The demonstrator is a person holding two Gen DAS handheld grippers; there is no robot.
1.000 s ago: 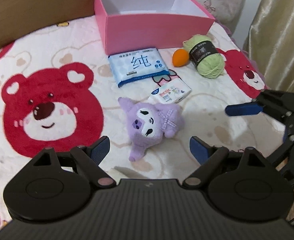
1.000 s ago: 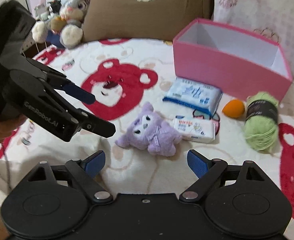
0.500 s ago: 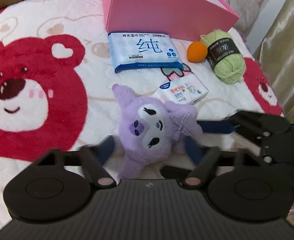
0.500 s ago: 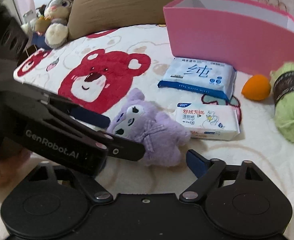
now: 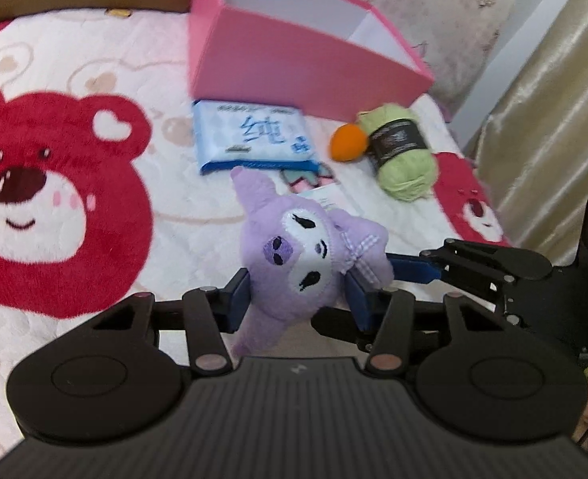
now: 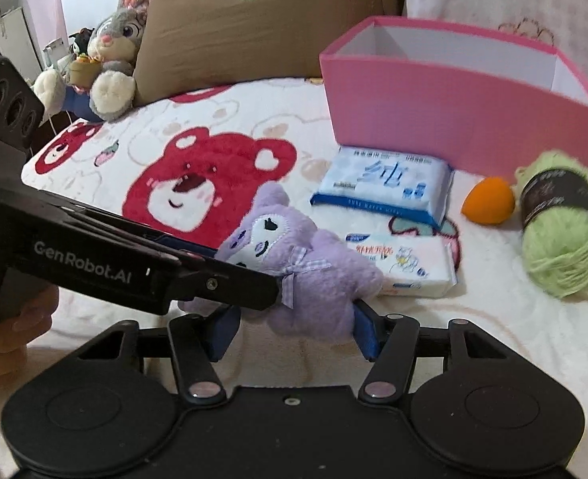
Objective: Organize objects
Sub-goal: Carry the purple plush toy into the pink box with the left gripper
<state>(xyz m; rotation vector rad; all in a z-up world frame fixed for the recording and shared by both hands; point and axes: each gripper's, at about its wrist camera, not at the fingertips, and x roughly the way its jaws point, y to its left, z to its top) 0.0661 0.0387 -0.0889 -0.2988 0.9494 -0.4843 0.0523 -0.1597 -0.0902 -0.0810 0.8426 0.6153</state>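
Change since a second ago: both hand-held grippers stood wide apart and short of the purple plush toy (image 5: 297, 255); now each has come down around it and narrowed.
Plush toy then and now: it lay flat on the bear-print blanket (image 5: 74, 183); now its head is tilted up between the blue pads.
Left hand-held gripper (image 5: 299, 299): jaws closing, pads pinching the toy's head from both sides.
Right hand-held gripper (image 6: 292, 325): jaws closing, pads against the toy's lower body on either side.
Toy's place: on the bed, in front of the small white wipes pack (image 6: 405, 265), well short of the pink box (image 6: 453, 119).
Unmoved: blue wipes pack (image 5: 254, 139), orange sponge (image 5: 347, 141) and green yarn skein (image 5: 403, 151) lie near the box.
Person's hand (image 6: 2, 331): holds the left gripper's handle.
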